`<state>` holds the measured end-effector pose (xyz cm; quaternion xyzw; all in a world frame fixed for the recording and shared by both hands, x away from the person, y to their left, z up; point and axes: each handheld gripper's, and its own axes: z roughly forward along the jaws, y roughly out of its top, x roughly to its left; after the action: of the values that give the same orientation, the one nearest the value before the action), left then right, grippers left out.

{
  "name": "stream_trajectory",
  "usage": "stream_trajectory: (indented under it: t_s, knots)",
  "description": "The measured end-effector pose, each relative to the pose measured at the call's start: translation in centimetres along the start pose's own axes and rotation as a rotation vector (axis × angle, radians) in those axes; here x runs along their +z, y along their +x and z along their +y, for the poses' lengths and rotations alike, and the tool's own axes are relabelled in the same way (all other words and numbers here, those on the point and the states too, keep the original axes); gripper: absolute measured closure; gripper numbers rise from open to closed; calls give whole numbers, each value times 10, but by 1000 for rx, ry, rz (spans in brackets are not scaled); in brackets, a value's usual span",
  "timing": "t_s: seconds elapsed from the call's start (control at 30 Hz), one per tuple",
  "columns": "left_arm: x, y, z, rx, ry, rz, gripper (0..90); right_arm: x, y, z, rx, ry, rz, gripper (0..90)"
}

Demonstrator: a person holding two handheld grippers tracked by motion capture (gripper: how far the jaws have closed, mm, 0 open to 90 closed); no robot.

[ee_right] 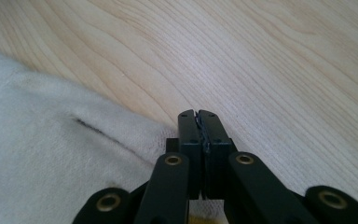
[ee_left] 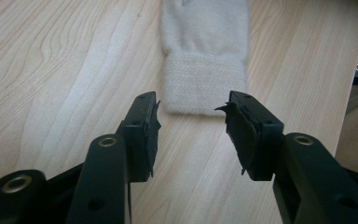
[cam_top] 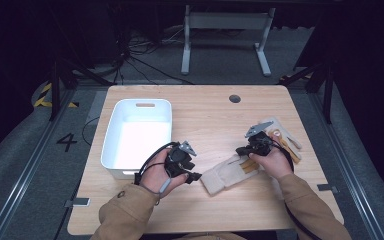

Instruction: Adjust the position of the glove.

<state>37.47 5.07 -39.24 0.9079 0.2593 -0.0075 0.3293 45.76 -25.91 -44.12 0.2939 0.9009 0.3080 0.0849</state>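
Glove: a cream glove (cam_top: 223,173) is being left flat on the wooden table (cam_top: 210,112), near the front edge, right of the white bin (cam_top: 137,136).
Left gripper (ee_left: 193,126): jaws are being held spread, just short of the ribbed cuff (ee_left: 205,84), nothing between them.
Right gripper (ee_right: 199,123): jaws are being kept pressed together, tips lying over the glove's far edge; whether fabric is being pinched cannot be told.

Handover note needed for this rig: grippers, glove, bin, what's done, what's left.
Left gripper: open, jaws level with the ribbed cuff of the cream knit glove, not gripping.
Right gripper: shut, nothing visibly between the jaws, tips at the glove's edge.
Glove lies flat on the light wooden table, between the hands.
White plastic bin on the left holds nothing.
Done: nothing binned.
Left, probably: grip the glove and move it to the bin.
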Motion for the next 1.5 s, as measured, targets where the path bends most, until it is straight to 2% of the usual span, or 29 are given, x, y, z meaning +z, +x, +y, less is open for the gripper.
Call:
stream_trajectory:
  t_s: [0.2, 0.43, 0.47, 0.8, 0.9, 1.1, 1.5]
  knots:
    - [0, 0, 0, 0, -3, 4, 537, -1, -1, -3, 14, 24, 5, 896]
    - [0, 0, 2, 4, -5, -5, 535, -4, 4, -7, 1, 52, -13, 898]
    - [0, 0, 2, 10, -8, -2, 535, -6, 6, -8, 8, 52, 0, 897]
    - [0, 1, 8, 24, -19, -10, 526, -13, 14, -16, 10, 88, -5, 898]
    - [0, 2, 11, 34, -23, -14, 527, -17, 18, -19, 19, 97, 12, 898]
    - [-1, 6, 14, 29, -33, -18, 523, -22, 23, -26, 29, 110, 48, 898]
    - [1, 8, 21, 38, -35, -33, 524, -31, 30, -34, 32, 115, 52, 894]
